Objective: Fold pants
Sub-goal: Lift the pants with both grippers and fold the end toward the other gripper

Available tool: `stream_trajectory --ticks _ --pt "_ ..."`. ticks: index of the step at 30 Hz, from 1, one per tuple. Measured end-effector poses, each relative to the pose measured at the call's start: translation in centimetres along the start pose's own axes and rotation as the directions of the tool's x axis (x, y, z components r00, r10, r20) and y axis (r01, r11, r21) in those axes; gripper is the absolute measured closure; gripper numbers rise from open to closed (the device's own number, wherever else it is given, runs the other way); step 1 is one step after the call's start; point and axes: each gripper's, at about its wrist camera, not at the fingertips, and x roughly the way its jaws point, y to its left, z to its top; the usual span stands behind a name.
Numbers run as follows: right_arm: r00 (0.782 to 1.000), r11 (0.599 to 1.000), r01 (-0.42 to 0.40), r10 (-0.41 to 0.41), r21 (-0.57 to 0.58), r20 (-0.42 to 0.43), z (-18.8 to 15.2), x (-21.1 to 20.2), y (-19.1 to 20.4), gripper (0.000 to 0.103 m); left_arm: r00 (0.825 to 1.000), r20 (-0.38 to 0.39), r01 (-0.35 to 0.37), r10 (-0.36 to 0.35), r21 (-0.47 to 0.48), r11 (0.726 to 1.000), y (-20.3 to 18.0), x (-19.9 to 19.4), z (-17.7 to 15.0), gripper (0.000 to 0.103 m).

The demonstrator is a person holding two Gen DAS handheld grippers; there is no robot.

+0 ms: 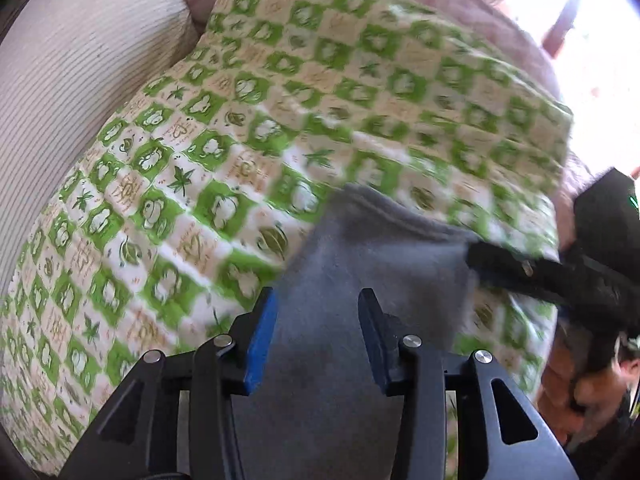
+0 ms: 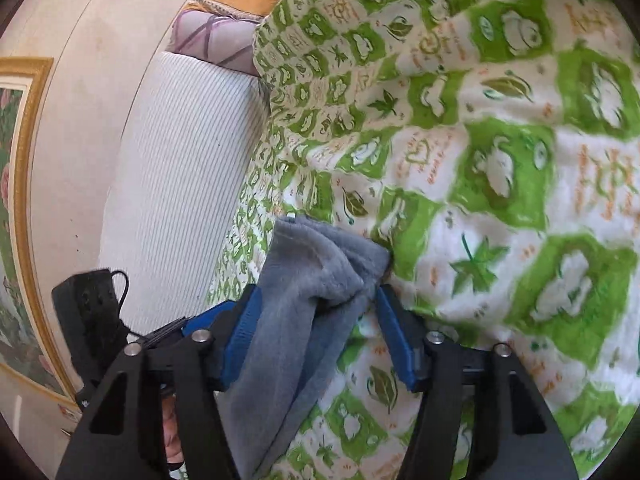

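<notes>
The grey fleece pants (image 1: pixel 360 264) hang between my two grippers over a green-and-white patterned blanket (image 1: pixel 200 140). My left gripper (image 1: pixel 318 300) has its blue pads on either side of the grey cloth, which runs through the gap. My right gripper (image 2: pixel 318 300) stands the same way around a bunched edge of the pants (image 2: pixel 316 268). In the left wrist view the right gripper (image 1: pixel 520 268) comes in from the right and touches the far corner of the cloth. The pants' lower part is hidden under the fingers.
The blanket (image 2: pixel 480 160) covers a bed. A white striped pillow (image 1: pixel 72 72) lies at the left, also in the right wrist view (image 2: pixel 180 184). A purple cushion (image 2: pixel 216 40) and a gold-framed picture (image 2: pixel 24 200) are on the wall side. A bright window (image 1: pixel 580 40) is at right.
</notes>
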Motion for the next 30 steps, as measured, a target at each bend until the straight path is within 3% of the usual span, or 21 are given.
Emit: stream_trajectory --ticks 4,10,11,14,17,24,30 --pt "1.000 1.000 0.000 0.000 0.024 -0.011 0.8 0.9 -0.7 0.060 0.997 -0.065 0.030 -0.031 -0.010 0.999 0.8 3.8 2.7 0.060" --pt "0.999 0.999 -0.033 0.033 0.037 -0.004 0.8 1.0 -1.5 0.060 0.990 -0.102 0.101 -0.095 0.058 0.993 0.1 5.9 4.3 0.061" --pt "1.000 0.999 -0.030 0.030 0.028 -0.006 0.7 1.0 -1.4 0.061 0.990 -0.104 0.103 -0.096 0.061 0.993 0.0 6.0 4.7 0.067" --pt "1.000 1.000 -0.020 0.020 0.003 -0.008 0.4 1.2 -1.1 0.084 0.991 -0.102 0.105 -0.092 0.124 0.987 -1.3 5.9 5.2 0.085" --pt "0.999 0.999 -0.042 0.042 0.019 0.003 0.3 0.7 -1.5 0.088 0.992 -0.095 0.093 -0.079 0.147 0.985 -2.2 5.7 5.5 0.090" --pt "0.997 0.995 -0.060 0.064 -0.079 0.037 -0.2 -0.9 1.3 0.088 0.985 0.024 0.170 -0.172 0.069 0.983 -0.1 -0.3 3.7 0.095" --pt "0.987 0.972 -0.151 0.157 -0.182 0.020 -1.9 -2.7 6.0 0.089 0.964 0.169 0.202 -0.206 0.042 0.978 1.4 -7.5 -0.1 0.095"
